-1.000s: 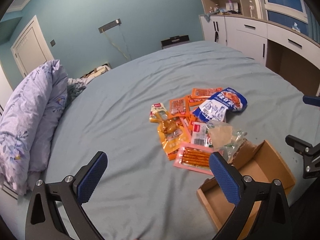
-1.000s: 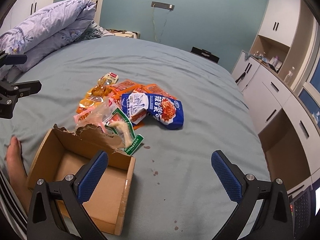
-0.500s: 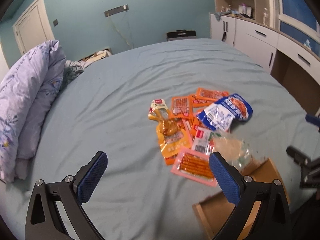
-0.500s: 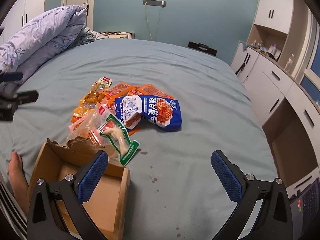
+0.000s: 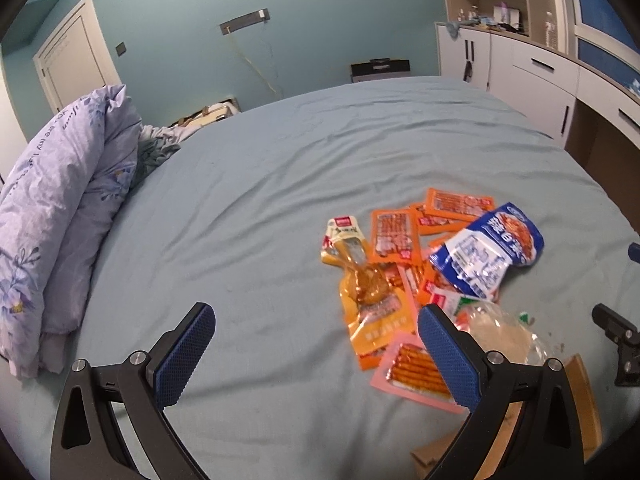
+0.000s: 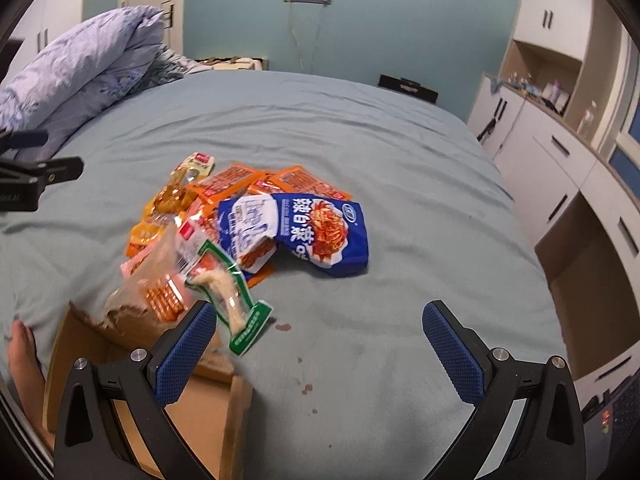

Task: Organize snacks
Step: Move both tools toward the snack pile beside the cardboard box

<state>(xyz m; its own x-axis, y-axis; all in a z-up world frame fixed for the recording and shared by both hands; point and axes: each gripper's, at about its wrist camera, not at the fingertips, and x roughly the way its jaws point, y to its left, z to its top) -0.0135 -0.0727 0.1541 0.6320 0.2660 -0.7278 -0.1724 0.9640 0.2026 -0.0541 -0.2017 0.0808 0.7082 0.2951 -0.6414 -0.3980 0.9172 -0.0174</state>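
Left black two-finger gripper with blue textured pads (image 5: 314, 354) spread wide and empty, right black blue-padded gripper (image 6: 316, 354) likewise agape, both hovering

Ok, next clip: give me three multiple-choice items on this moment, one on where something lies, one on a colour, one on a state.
1. Where is the cardboard box relative to the snack pile?
A. on the bed's near side, next to the pile
B. on the white cabinets
C. under the duvet

2. What colour is the large noodle bag?
A. green
B. blue and white
C. black

3. How are the left gripper and right gripper?
A. both shut on packets
B. left shut, right open
C. both open and empty

Answers: 1 A, the box's torn edge sits just in front of the packets on the bed. 2 B, its wrapper is blue with a white panel. 3 C, each gripper's pads stand wide apart with nothing between.
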